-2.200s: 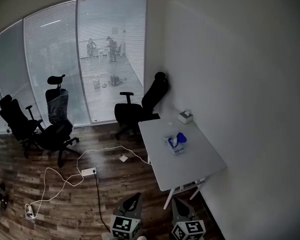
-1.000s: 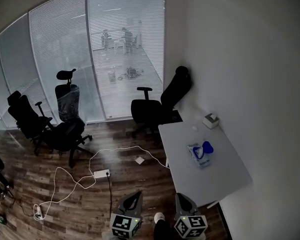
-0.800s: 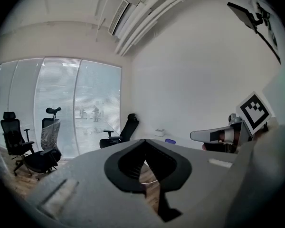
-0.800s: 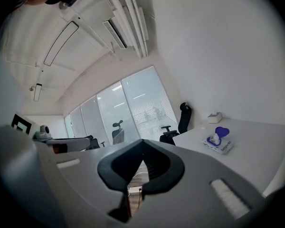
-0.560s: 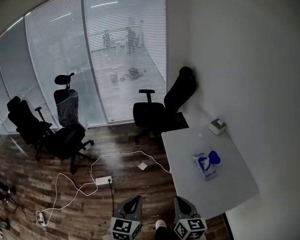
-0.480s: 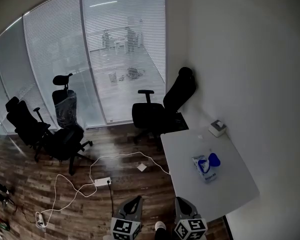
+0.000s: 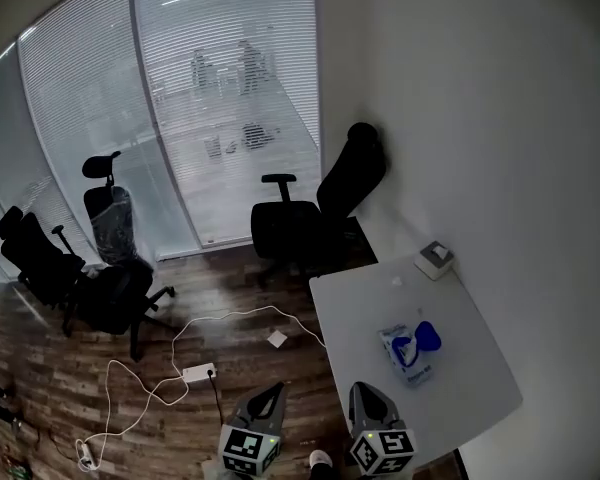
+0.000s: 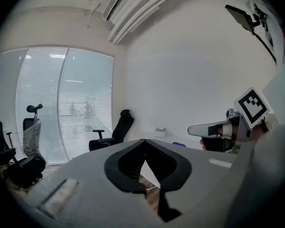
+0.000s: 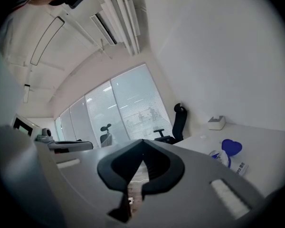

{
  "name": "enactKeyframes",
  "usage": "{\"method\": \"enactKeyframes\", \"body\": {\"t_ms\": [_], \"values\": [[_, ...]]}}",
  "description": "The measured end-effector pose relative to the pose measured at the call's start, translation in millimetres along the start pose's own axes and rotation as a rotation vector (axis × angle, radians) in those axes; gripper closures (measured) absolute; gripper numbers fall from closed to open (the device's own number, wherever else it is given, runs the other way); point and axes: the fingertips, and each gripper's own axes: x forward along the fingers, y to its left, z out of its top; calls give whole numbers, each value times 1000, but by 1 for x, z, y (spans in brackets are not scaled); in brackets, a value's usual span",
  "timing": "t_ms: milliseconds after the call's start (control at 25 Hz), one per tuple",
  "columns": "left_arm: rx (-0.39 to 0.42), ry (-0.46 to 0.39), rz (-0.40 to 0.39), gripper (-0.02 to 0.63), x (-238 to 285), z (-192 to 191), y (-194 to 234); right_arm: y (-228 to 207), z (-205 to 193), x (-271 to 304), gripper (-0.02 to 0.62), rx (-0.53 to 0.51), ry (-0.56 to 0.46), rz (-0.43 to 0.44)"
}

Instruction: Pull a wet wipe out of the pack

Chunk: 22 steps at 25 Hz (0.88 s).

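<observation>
The wet wipe pack (image 7: 408, 353) lies on the white table (image 7: 380, 298) at the right, its blue lid (image 7: 427, 336) flipped up. In the right gripper view the pack (image 9: 230, 156) shows low at the right, well ahead of the jaws. Both grippers hang at the bottom of the head view, short of the table's near edge and far from the pack. My left gripper (image 7: 271, 391) has its tips together with nothing between them (image 8: 143, 140). My right gripper (image 7: 366, 388) is likewise shut and empty (image 9: 142, 140).
A small white box (image 7: 435, 259) stands at the table's far corner by the wall. A black office chair (image 7: 310, 218) sits at the table's far end, with more chairs (image 7: 100, 278) at the left. A power strip with white cable (image 7: 198, 373) and a paper scrap (image 7: 277, 338) lie on the wooden floor.
The table and pack have drawn closer and lower in the head view as I moved towards them. Both grippers stay shut and empty at the bottom edge.
</observation>
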Motion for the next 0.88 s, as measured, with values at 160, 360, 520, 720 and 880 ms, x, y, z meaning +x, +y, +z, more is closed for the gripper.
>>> {"method": "enactKeyframes", "body": {"t_ms": [160,360,520,720,880], "values": [[36,4,-88,601,62,0,-9,-51,-1,21,591,24,-6,-84],[62,0,-168,601,114,9,-9,-91,5,36,591,28,-6,-194],[39,9,-246,601,145,4,-12,-111,5,41,591,28,6,-286],[0,8,-370,601,194,6,-6,-120,16,59,591,1,2,-402],[21,-2,-512,601,226,15,-4,-125,23,70,591,14,-19,-540]]}}
